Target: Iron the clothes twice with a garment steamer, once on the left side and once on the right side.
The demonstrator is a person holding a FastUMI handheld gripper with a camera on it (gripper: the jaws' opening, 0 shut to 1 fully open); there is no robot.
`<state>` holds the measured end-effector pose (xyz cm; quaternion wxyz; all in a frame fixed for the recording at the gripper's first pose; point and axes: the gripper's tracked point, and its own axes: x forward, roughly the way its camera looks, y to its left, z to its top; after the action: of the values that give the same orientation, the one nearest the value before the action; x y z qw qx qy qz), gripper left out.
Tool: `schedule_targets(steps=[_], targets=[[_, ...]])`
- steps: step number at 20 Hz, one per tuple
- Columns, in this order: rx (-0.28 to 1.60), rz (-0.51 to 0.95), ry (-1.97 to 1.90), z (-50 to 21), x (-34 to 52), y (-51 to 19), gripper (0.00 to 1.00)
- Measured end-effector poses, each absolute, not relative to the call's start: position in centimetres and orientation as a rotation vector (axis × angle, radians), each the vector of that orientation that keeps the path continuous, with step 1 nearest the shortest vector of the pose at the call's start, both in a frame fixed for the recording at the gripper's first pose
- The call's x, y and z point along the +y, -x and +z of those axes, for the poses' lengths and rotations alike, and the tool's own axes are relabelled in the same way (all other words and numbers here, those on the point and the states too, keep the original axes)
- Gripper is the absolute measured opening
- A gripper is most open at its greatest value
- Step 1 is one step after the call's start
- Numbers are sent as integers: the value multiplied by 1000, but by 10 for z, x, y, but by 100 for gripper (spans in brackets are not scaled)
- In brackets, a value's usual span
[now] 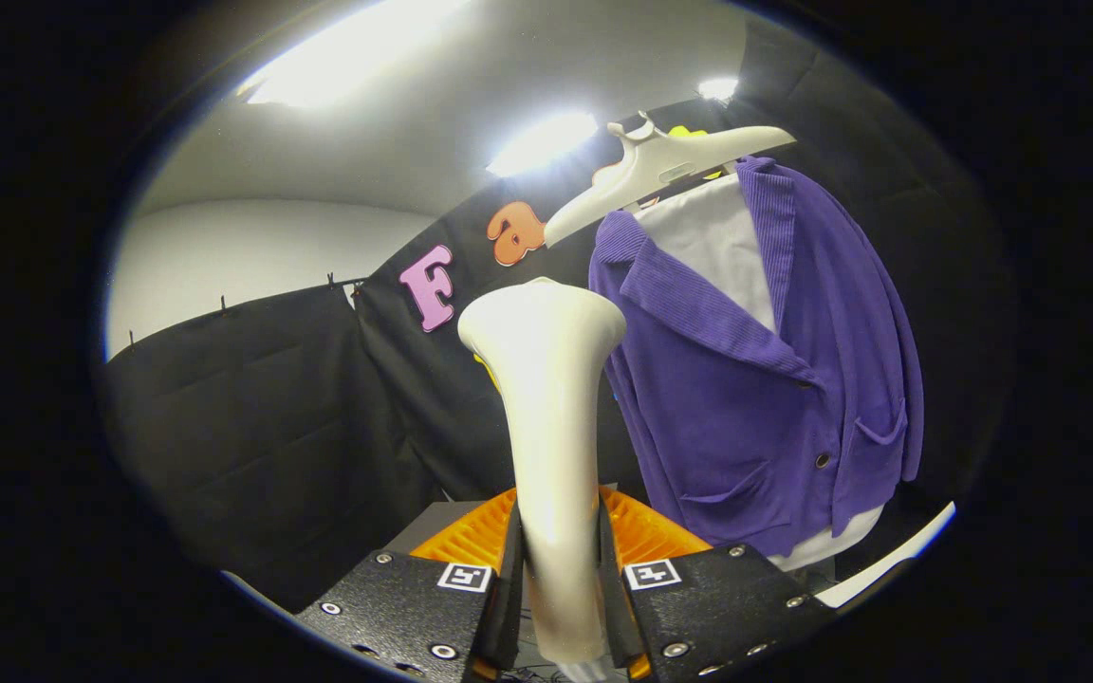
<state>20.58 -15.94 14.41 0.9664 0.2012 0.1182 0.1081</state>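
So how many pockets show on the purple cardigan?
2: one pocket low on the cardigan near the steamer clamped in the gripper, another farther off.

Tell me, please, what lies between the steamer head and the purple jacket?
Nothing: in the gripper view the steamer, clamped in the tool, has its head just beside the jacket, with a bare gap onto the wall.

Steamer (546, 427) stands upright between the gripper (561, 588) fingers, both pressing its handle. Cardigan (774, 379) hangs on a hanger (660, 171) beyond and right of the steamer head, over an inner shirt (713, 237).
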Motion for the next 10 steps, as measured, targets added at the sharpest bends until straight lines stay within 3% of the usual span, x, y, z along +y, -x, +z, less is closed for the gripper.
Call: schedule_targets(steps=[10], targets=[[242,105,-360,119,-198,-266,36]])
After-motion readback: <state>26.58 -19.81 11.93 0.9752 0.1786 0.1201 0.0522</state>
